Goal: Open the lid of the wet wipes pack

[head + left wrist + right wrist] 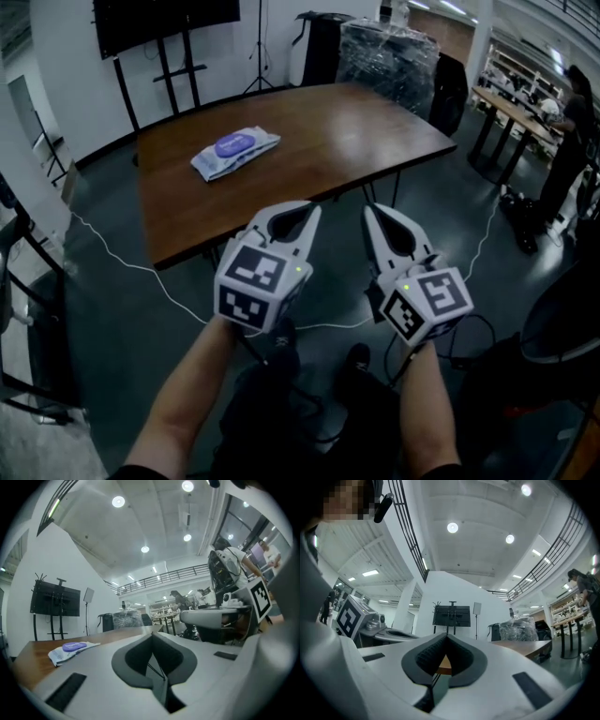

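Nearest, at 6 o'clock of the head view: two bare forearms, side by side, one behind each gripper.

Just beyond, at 7 o'clock: left gripper, marker cube on top, jaws pressed together with nothing between them, tips level with the near edge of the table.

At 5 o'clock: right gripper, likewise closed and empty, just beside the left and apart from it.

Under both: dark floor, with a white cable trailing off toward 9 o'clock.

Farther, at 11 o'clock: wet wipes pack, flat on the brown tabletop near its left end, purple lid facing up and down flat, well apart from both grippers.

Farthest, at 12 o'clock: a plastic-wrapped stack behind the table; at 11 o'clock: a dark screen on a stand against the white wall.
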A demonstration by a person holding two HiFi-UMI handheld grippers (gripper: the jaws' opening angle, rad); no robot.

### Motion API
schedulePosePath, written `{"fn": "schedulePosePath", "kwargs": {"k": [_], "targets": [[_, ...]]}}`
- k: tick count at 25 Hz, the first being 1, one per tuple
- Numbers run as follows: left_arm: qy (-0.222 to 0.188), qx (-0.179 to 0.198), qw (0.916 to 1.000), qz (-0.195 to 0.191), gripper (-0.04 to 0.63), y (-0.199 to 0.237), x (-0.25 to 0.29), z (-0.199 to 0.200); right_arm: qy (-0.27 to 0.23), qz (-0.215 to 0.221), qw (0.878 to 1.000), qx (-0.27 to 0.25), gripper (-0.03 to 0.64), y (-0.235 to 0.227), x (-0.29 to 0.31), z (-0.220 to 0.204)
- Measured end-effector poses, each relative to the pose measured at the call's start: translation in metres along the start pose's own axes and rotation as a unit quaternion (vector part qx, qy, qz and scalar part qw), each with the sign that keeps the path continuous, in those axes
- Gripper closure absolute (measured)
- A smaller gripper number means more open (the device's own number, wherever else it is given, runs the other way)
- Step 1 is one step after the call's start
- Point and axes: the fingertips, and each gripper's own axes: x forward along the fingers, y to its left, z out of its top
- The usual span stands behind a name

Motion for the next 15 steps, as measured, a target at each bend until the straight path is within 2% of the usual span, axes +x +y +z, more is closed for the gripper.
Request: {"fn": "schedulePosePath", "kwargs": {"k": [7, 15], "targets": [[0.020, 0.011, 0.9972, 0.071, 0.589, 0.077, -0.004, -0.002, 0.005, 0.060, 0.998, -0.011, 0.606, 0.016, 0.072, 0.004], [0.046, 0.026, 0.9920, 0.115, 0.589, 0.144, 0.001, -0.006, 0.020, 0.114, 0.993, -0.038, 0.606, 0.033, 0.142, 0.001]]}}
